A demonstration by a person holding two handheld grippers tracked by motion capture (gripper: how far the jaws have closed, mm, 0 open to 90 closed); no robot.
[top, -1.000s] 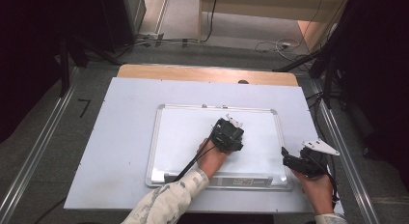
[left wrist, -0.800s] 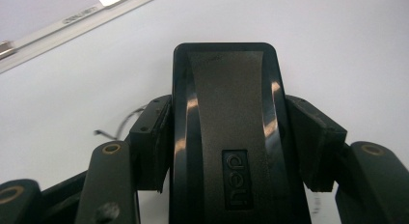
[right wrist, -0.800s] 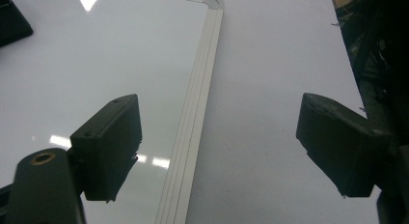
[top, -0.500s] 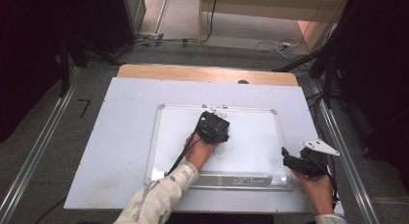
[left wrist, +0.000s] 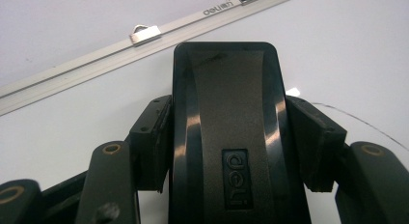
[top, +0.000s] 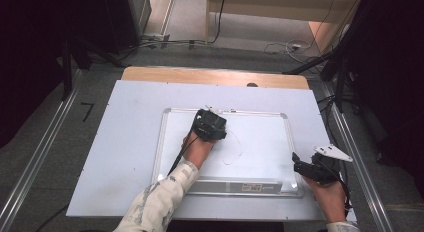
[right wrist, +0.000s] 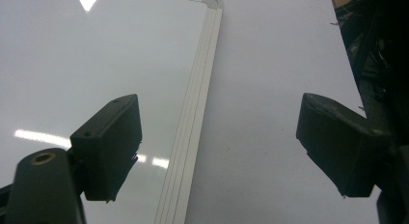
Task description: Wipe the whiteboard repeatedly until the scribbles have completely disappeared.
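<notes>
My left gripper [left wrist: 231,151] is clenched across the flanks of the black plastic whiteboard eraser [left wrist: 230,132], light, rigid, probably slick, while my right gripper [right wrist: 219,147] hangs released.

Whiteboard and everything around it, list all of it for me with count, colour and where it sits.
whiteboard: one, white with silver frame, lying flat on the table's middle
eraser: one, black, pressed on the whiteboard near its far edge
pen marks: a few thin dark lines, on the whiteboard right of the eraser
hanging clips: two, silver, on the whiteboard's far frame
table: one, pale grey-white top, wooden strip along the far edge
left gripper: one, black, fingers shut on the eraser
right gripper: one, black, fingers open over the whiteboard's right frame
hands: two, one on each gripper; patterned left sleeve
</notes>
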